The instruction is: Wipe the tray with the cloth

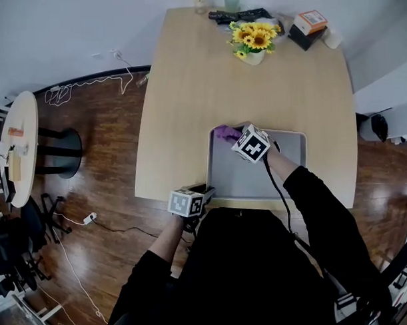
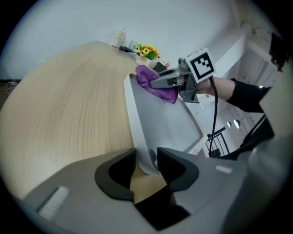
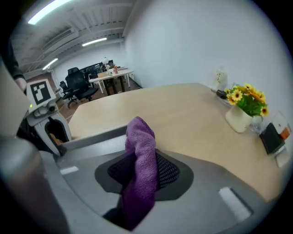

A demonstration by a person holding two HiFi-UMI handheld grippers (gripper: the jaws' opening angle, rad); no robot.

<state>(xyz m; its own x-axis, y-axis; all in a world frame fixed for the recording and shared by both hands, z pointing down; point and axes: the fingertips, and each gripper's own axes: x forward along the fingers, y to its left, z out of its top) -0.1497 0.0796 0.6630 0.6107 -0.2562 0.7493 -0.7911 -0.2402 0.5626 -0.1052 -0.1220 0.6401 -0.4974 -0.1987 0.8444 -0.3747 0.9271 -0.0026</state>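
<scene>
A grey tray [image 1: 283,164] lies on the wooden table near its front edge. My right gripper [image 1: 237,138] is over the tray's far left corner, shut on a purple cloth [image 1: 226,132]; the cloth [image 3: 139,132] stands up between its jaws [image 3: 143,169]. The left gripper view shows the cloth [image 2: 153,82] resting against the tray's far rim. My left gripper [image 1: 199,195] is at the tray's near left corner. The tray's rounded corner rim [image 2: 145,160] sits between its jaws and touches both, so the left gripper [image 2: 146,165] is shut on the rim.
A vase of sunflowers [image 1: 254,40] stands at the table's far side, beside black items [image 1: 242,16] and an orange-topped box [image 1: 310,21]. Bare wood lies left of the tray. A round side table [image 1: 19,145] and cables are on the floor to the left.
</scene>
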